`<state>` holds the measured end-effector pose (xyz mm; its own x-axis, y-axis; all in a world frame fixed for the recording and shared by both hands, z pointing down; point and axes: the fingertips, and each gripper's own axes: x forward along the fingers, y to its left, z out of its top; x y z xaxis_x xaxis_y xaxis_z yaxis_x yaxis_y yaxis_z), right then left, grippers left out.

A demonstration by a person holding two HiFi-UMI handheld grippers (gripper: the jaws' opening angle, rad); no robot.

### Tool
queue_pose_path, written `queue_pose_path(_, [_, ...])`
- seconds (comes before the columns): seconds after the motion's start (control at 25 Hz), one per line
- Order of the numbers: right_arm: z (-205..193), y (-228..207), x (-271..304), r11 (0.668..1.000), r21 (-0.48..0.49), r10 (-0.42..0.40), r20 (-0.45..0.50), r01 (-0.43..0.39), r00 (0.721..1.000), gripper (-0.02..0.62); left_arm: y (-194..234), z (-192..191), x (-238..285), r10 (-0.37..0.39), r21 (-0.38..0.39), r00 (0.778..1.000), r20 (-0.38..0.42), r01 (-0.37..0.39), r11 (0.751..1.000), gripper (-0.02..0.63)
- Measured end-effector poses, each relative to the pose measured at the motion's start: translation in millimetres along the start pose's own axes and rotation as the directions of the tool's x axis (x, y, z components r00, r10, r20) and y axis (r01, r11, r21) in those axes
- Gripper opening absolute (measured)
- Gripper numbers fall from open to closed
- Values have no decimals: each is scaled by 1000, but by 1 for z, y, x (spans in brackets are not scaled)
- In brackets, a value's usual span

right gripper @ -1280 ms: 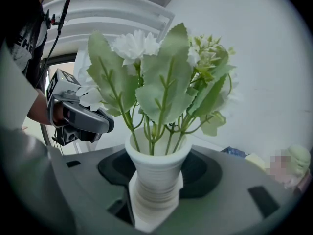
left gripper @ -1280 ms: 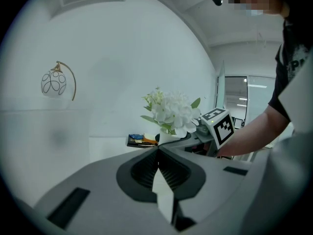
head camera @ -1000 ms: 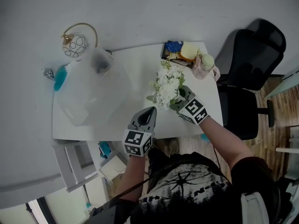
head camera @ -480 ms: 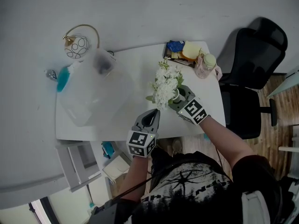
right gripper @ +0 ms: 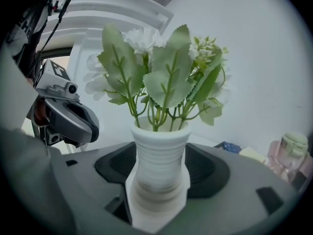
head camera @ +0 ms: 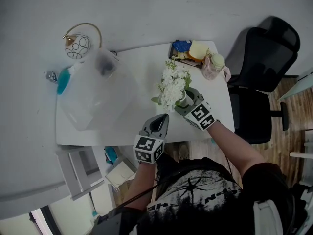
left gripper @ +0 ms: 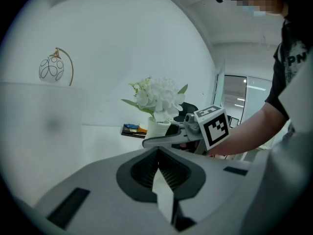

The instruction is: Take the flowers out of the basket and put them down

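The white ribbed vase (right gripper: 160, 155) of white flowers (head camera: 173, 84) stood upright on the right half of the white worktop (head camera: 142, 72) between the right tongs (head camera: 188, 101), whose jaws had just been opening clear of it, so backing straight out without brushing it seemed wisest; the left tongs (head camera: 159, 122) hovered closed, empty.

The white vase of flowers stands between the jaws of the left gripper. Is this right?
Wrong gripper: the white vase of flowers stands between the jaws of the right gripper, which have just been opening; the right gripper view shows it.
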<state>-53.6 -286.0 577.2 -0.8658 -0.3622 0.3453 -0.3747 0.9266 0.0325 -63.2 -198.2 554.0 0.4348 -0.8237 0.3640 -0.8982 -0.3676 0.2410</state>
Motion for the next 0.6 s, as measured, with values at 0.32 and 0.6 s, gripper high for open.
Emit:
queue_pose_path(0.32, [-4,-6,-25,999,11,-33,7,33,999,299,-17,1,7,-25,19,999,-22,25,1000,11])
queue_pose_path(0.6, [3,-5,-52,999,30,-20,25,20,999,299,-34,16,11,-42,49,999,-5,42,998,11])
